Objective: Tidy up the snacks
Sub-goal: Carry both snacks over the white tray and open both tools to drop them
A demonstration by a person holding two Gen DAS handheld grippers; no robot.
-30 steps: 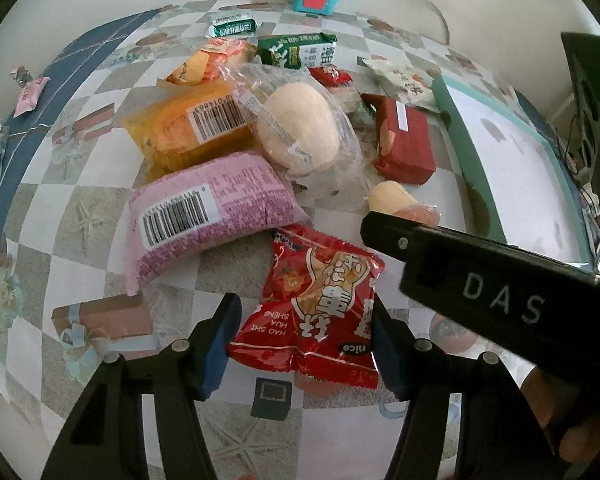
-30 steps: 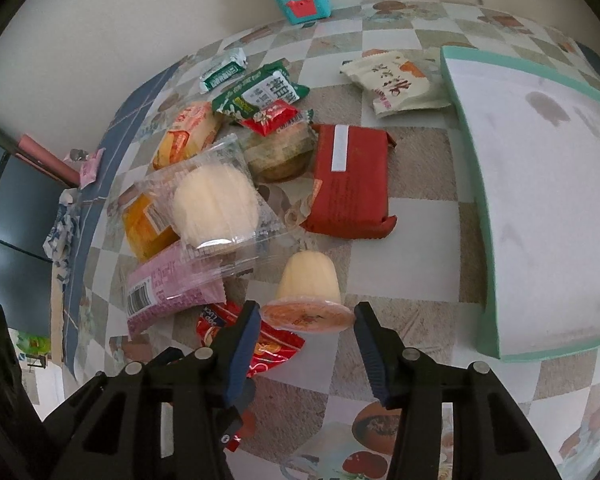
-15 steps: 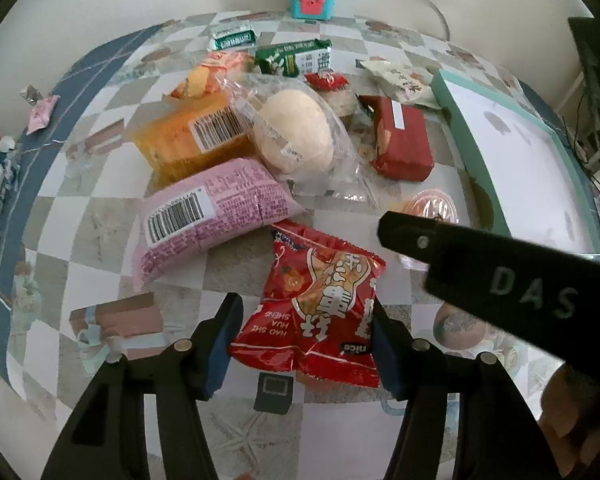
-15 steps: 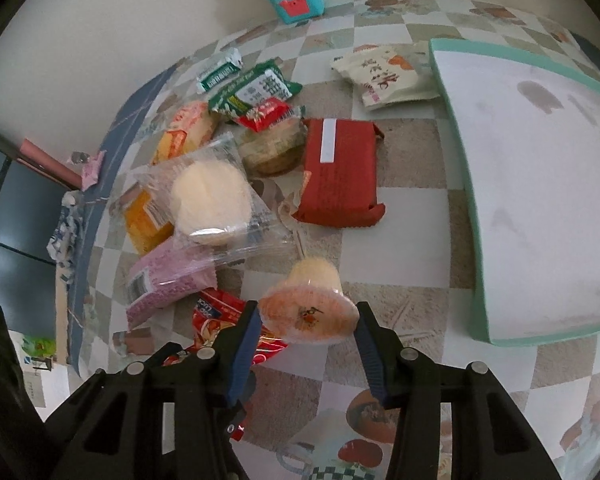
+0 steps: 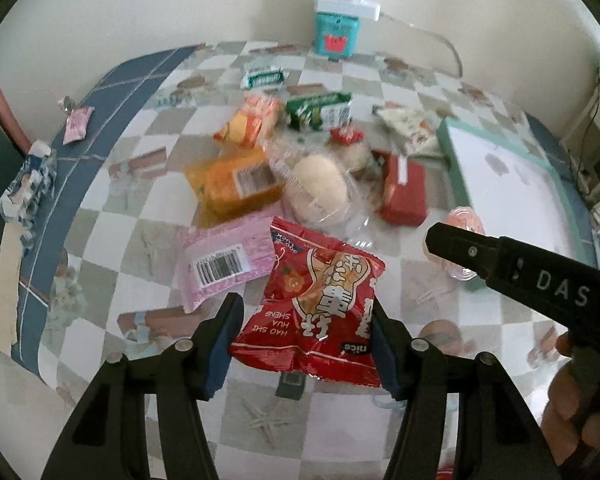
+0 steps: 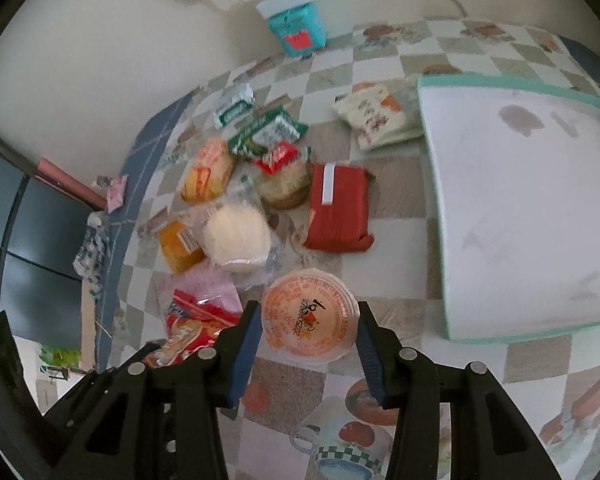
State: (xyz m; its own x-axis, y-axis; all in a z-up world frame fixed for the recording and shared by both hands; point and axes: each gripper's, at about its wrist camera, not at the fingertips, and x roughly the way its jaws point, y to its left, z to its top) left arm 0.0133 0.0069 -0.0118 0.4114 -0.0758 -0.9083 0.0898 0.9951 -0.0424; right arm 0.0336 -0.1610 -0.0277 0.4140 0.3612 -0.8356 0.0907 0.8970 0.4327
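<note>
Both tools are loaded: the left gripper [image 5: 304,344] is clenched on a red peanut bag [image 5: 318,308], its pads pressing the bag's two sides, and the right gripper [image 6: 306,338] is clamped on a jelly cup [image 6: 309,322], sealed lid facing the camera. Each snack looks clear of the tablecloth [image 6: 292,400], so the step in hand reads as the lift after a double pick. The next move likely calls for carrying both toward the tray [image 6: 516,208], a white board with a teal rim lying empty at about 2 o'clock in the right wrist view, and setting them down apart without the arms crossing; in the left wrist view the right tool's black body already cuts across at 4 o'clock. The soft bag may sag or slip, so the squeeze should hold until it rests. The remaining pile sits around 11 o'clock of the cup: a bun [image 6: 238,238] in clear wrap, an orange pack [image 6: 178,246], a pink pack [image 5: 224,264], a red box [image 6: 338,212], green packets [image 6: 266,132] and a pale pouch [image 6: 374,116]. The surface is a checkered cloth with a blue border, pushed against a cream wall, where a teal box [image 6: 300,32] with a white cable stands at 12 o'clock.
</note>
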